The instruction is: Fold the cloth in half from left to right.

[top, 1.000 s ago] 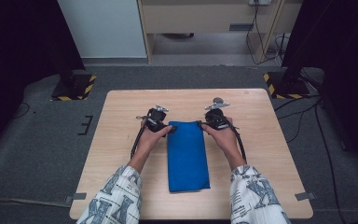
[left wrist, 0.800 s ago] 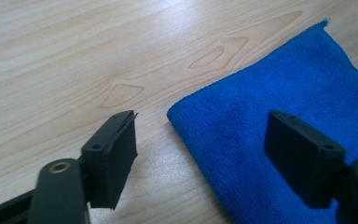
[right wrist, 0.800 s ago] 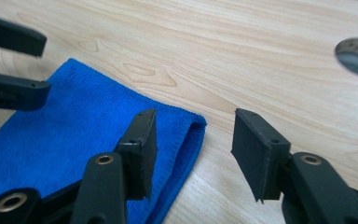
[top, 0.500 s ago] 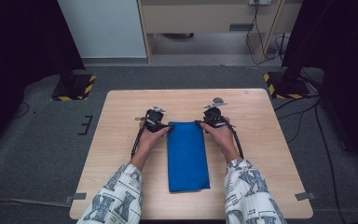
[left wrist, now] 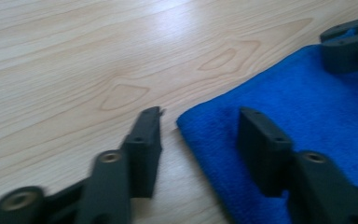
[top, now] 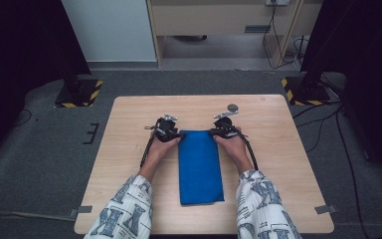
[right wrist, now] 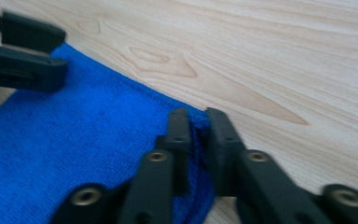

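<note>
A folded blue cloth (top: 199,167) lies lengthwise on the middle of the wooden table (top: 278,144). My left gripper (top: 166,130) is at the cloth's far left corner. In the left gripper view it (left wrist: 200,116) stands open, one jaw on bare wood and one over the blue cloth (left wrist: 307,116), straddling the corner. My right gripper (top: 225,128) is at the far right corner. In the right gripper view it (right wrist: 198,123) is shut on the edge of the blue cloth (right wrist: 84,140), with fabric pinched between the jaws.
A small grey round disc (top: 233,107) lies on the table behind the right gripper. Stand bases with yellow-black stripes (top: 79,92) sit on the floor beyond the table's far corners. Bare wood lies on both sides of the cloth.
Both hands have shifted only slightly at the cloth's far corners. The cloth lies as before.
</note>
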### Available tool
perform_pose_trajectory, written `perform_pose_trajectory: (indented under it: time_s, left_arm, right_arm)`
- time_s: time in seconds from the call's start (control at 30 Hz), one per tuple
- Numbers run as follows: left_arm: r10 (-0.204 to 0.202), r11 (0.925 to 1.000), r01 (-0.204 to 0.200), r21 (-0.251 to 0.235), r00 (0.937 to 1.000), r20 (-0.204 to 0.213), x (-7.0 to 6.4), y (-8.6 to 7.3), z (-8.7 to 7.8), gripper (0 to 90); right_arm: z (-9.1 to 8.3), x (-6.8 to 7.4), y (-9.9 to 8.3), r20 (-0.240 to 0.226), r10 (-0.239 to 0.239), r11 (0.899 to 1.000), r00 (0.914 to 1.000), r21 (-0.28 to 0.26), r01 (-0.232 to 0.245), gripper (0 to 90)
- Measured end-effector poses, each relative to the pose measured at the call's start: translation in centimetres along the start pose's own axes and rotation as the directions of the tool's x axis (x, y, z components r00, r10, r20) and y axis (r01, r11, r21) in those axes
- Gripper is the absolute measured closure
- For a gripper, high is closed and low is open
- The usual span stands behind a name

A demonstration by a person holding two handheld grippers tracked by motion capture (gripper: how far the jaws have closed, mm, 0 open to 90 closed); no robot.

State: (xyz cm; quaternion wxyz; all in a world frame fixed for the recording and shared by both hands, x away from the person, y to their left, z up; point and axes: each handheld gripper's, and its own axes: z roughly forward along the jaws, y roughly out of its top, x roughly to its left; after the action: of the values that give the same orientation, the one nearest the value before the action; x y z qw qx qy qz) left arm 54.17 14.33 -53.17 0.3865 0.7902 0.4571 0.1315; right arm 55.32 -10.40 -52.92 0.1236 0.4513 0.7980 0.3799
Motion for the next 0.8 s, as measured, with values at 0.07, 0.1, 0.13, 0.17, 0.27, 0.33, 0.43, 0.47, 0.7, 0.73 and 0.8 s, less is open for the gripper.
perform_pose_trajectory:
  time_s: [0.07,0.1,0.13,0.17,0.27,0.33,0.43,0.47,0.7,0.73,0.8]
  left_arm:
    - [-0.010,0.9998,0.010,-0.016,0.9998,0.019,-0.3,-0.2,0.1,66.3]
    - [-0.010,0.9998,0.010,-0.016,0.9998,0.019,-0.3,-0.2,0.1,70.3]
    - [-0.022,0.9996,0.022,-0.017,0.9994,0.025,-0.3,-0.2,0.2,70.3]
    - [-0.025,0.9996,0.026,-0.013,0.9993,0.027,-0.4,-0.2,0.2,73.5]
    - [-0.039,0.9990,0.040,-0.022,0.9983,0.045,-0.6,-0.2,0.1,83.8]
    - [-0.039,0.9981,0.041,-0.046,0.9982,0.046,-0.9,0.1,-0.3,84.1]
    - [-0.033,0.9973,0.037,-0.063,0.9982,0.049,-1.1,0.4,-0.8,84.3]
    - [-0.034,0.9966,0.037,-0.074,0.9983,0.047,-1.2,0.6,-1.1,84.3]
    - [-0.009,0.9916,0.014,-0.129,0.9992,0.040,-2.1,1.9,-2.9,85.4]
    - [-0.009,0.9916,0.014,-0.129,0.9992,0.040,-2.1,1.9,-2.9,85.4]
    - [-0.010,0.9884,0.016,-0.151,0.9992,0.040,-2.3,2.2,-3.2,85.4]
  right_arm:
    - [-0.4,0.1,0.0,-0.009,-0.001,1.000,1.0000,-0.017,0.001,87.5]
    - [-0.4,0.1,0.0,-0.009,-0.001,1.000,1.0000,-0.017,0.001,87.5]
    - [-0.5,0.2,0.0,-0.012,0.000,1.000,0.9999,-0.025,0.000,87.7]
    - [-0.7,0.2,0.1,-0.015,0.000,1.000,0.9999,-0.031,-0.001,87.7]
    - [-1.6,0.2,0.1,-0.021,0.004,0.999,0.9998,-0.053,-0.005,87.7]
    - [-2.1,0.2,0.1,-0.024,0.008,0.998,0.9997,-0.065,-0.010,87.7]
    - [-2.9,0.2,0.2,-0.030,0.019,0.996,0.9994,-0.087,-0.022,87.7]
    - [-3.2,0.1,0.2,-0.036,0.020,0.995,0.9992,-0.098,-0.024,87.7]
    - [-4.8,0.4,0.4,-0.048,0.017,0.989,0.9987,-0.146,-0.024,87.8]
    - [-4.8,0.4,0.4,-0.048,0.017,0.989,0.9987,-0.146,-0.024,87.8]
    - [-5.3,0.3,0.6,-0.042,0.012,0.987,0.9991,-0.158,-0.018,87.9]
